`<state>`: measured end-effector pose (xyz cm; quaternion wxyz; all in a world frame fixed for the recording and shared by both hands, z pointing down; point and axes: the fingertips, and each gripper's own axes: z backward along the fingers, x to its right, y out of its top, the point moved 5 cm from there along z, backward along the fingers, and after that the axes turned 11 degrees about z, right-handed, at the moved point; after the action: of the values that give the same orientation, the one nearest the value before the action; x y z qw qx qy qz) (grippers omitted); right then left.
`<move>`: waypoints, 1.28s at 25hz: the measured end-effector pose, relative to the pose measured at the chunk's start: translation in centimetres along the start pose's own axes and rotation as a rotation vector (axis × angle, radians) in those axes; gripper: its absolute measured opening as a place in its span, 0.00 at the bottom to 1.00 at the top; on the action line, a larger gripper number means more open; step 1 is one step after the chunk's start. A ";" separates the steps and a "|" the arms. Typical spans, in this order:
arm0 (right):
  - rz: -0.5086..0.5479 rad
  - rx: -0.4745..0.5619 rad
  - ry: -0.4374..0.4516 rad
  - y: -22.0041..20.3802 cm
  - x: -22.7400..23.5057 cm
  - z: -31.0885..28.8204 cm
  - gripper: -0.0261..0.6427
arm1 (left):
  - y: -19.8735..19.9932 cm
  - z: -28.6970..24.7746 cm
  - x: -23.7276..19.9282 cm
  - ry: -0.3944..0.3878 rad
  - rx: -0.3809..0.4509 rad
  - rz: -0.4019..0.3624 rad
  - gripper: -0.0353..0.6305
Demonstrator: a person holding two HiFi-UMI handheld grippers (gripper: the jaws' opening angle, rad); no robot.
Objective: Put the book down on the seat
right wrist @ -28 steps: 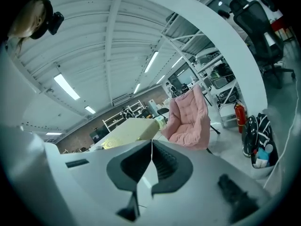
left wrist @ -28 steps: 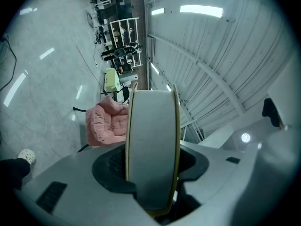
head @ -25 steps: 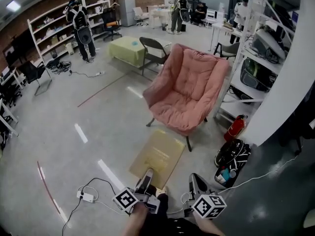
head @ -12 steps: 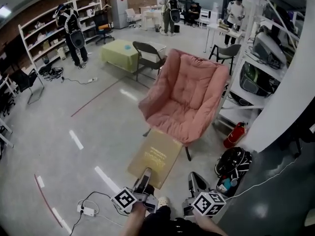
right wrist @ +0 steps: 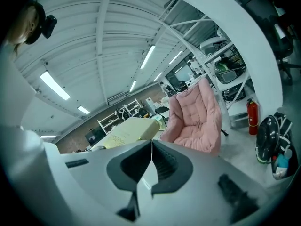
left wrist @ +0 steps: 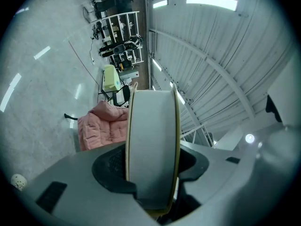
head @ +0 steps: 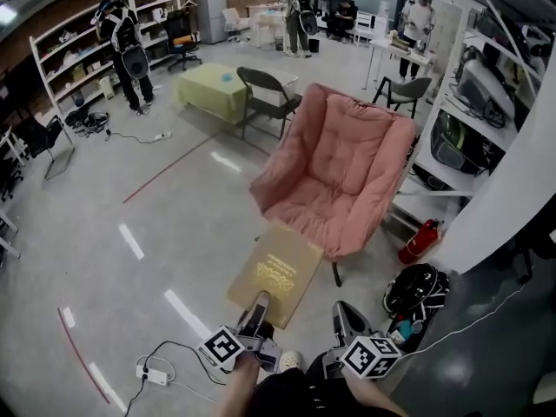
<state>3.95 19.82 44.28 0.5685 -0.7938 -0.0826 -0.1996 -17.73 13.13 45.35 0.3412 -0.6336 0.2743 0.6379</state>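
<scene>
Your left gripper point(head: 258, 309) is clamped on the near edge of the book point(head: 276, 272), which points lengthwise straight ahead at the pink seat point(head: 317, 211) lying just beyond and slightly right, while your right gripper point(head: 344, 321) hangs closed and empty alongside.

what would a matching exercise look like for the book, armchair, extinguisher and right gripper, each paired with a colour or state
Things:
1. book
2. armchair
3. extinguisher
4. right gripper

Colour or state:
A. red, standing to the right of the armchair
B. jaws together, nothing between them
C. tan cover, clamped in the left gripper
D. pink, nothing lying on it

Pairs: 1-C, 2-D, 3-A, 4-B
</scene>
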 end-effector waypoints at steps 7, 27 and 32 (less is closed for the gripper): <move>-0.027 -0.020 -0.002 0.3 0.2 -1.5 0.06 | 0.9 -0.2 -1.1 0.036 0.019 0.024 0.40; -0.066 -0.053 0.032 5.5 4.4 -14.2 0.06 | 6.3 -11.3 -3.1 0.111 0.034 -0.009 0.40; -0.095 -0.074 0.043 7.4 6.5 -19.1 0.06 | 8.0 -16.3 -3.8 0.136 0.038 -0.019 0.40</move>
<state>8.21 -1.22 45.76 0.5305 -0.8049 -0.1003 -0.2463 -14.01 -4.91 47.70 0.3398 -0.6716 0.3029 0.5846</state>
